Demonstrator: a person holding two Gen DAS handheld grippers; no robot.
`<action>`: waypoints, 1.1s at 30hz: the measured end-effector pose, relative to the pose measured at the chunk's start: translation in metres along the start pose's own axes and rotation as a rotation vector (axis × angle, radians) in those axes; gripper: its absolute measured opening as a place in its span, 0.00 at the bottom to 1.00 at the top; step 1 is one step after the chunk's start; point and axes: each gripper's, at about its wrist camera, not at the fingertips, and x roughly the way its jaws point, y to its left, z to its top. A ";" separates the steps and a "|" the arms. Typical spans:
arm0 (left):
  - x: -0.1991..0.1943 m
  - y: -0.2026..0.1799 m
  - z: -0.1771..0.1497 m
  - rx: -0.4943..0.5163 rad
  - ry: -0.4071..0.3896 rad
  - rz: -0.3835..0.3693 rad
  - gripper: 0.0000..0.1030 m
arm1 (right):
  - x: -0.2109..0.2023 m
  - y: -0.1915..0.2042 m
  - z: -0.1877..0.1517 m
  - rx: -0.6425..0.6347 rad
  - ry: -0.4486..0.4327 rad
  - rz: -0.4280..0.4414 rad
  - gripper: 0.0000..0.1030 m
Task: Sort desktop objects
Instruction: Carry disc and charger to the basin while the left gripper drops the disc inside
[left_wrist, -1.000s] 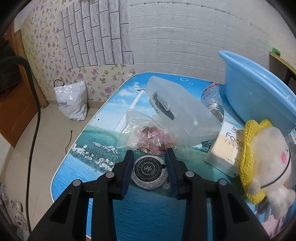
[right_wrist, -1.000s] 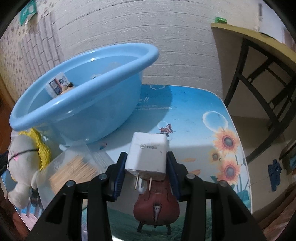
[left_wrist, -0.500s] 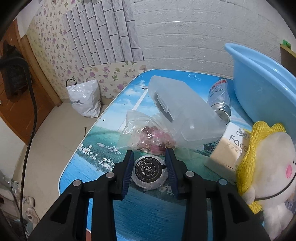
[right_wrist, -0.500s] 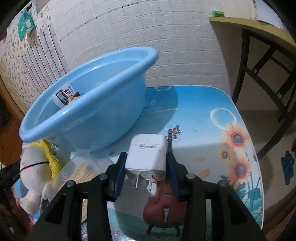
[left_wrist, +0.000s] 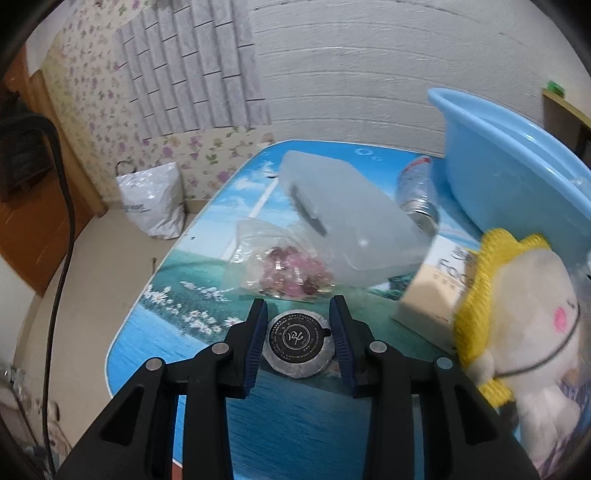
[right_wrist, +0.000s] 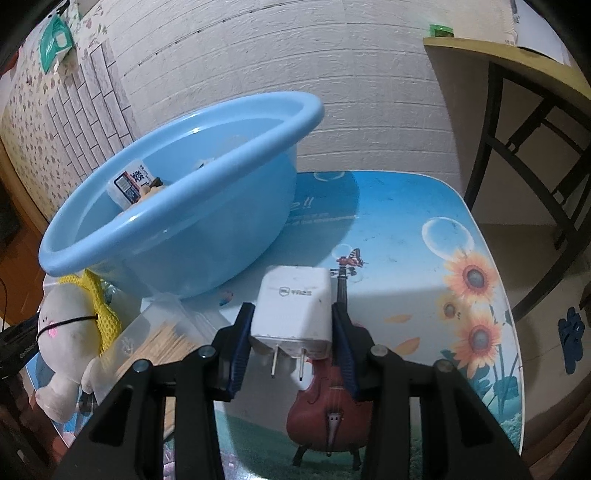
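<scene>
My left gripper (left_wrist: 298, 325) is shut on a round wrapped disc with a black label (left_wrist: 297, 341), its blue pads pressing both sides just above the table. My right gripper (right_wrist: 291, 321) is shut on a white charger plug (right_wrist: 293, 306), whose prongs point back at the camera above the violin print. A tilted blue basin (right_wrist: 177, 206) stands left of and behind the charger. It holds a small carton (right_wrist: 129, 182) and other partly hidden items. In the left wrist view the blue basin (left_wrist: 517, 177) rises at the far right.
Ahead of the disc lie a bag of pink beads (left_wrist: 291, 273), a clear plastic box (left_wrist: 343, 221), a bottle (left_wrist: 417, 192) and a cream carton (left_wrist: 432, 291). A plush toy (left_wrist: 524, 317) and a toothpick box (right_wrist: 166, 339) sit by the basin. A desk (right_wrist: 517, 74) stands beyond the table's right edge.
Both grippers keep their holds. The left wrist view has drifted slightly and is now blurred. The right gripper has tipped a little, so the basin and table sit slightly further right.
</scene>
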 end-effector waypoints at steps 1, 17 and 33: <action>-0.001 -0.002 -0.002 0.019 -0.009 -0.020 0.33 | 0.000 0.002 -0.001 -0.005 0.001 -0.008 0.39; -0.013 0.005 -0.002 0.071 -0.048 -0.144 0.32 | -0.038 0.020 -0.017 0.014 -0.006 -0.114 0.38; -0.086 0.001 0.042 0.049 -0.183 -0.328 0.31 | -0.096 0.044 0.018 0.054 -0.160 -0.069 0.38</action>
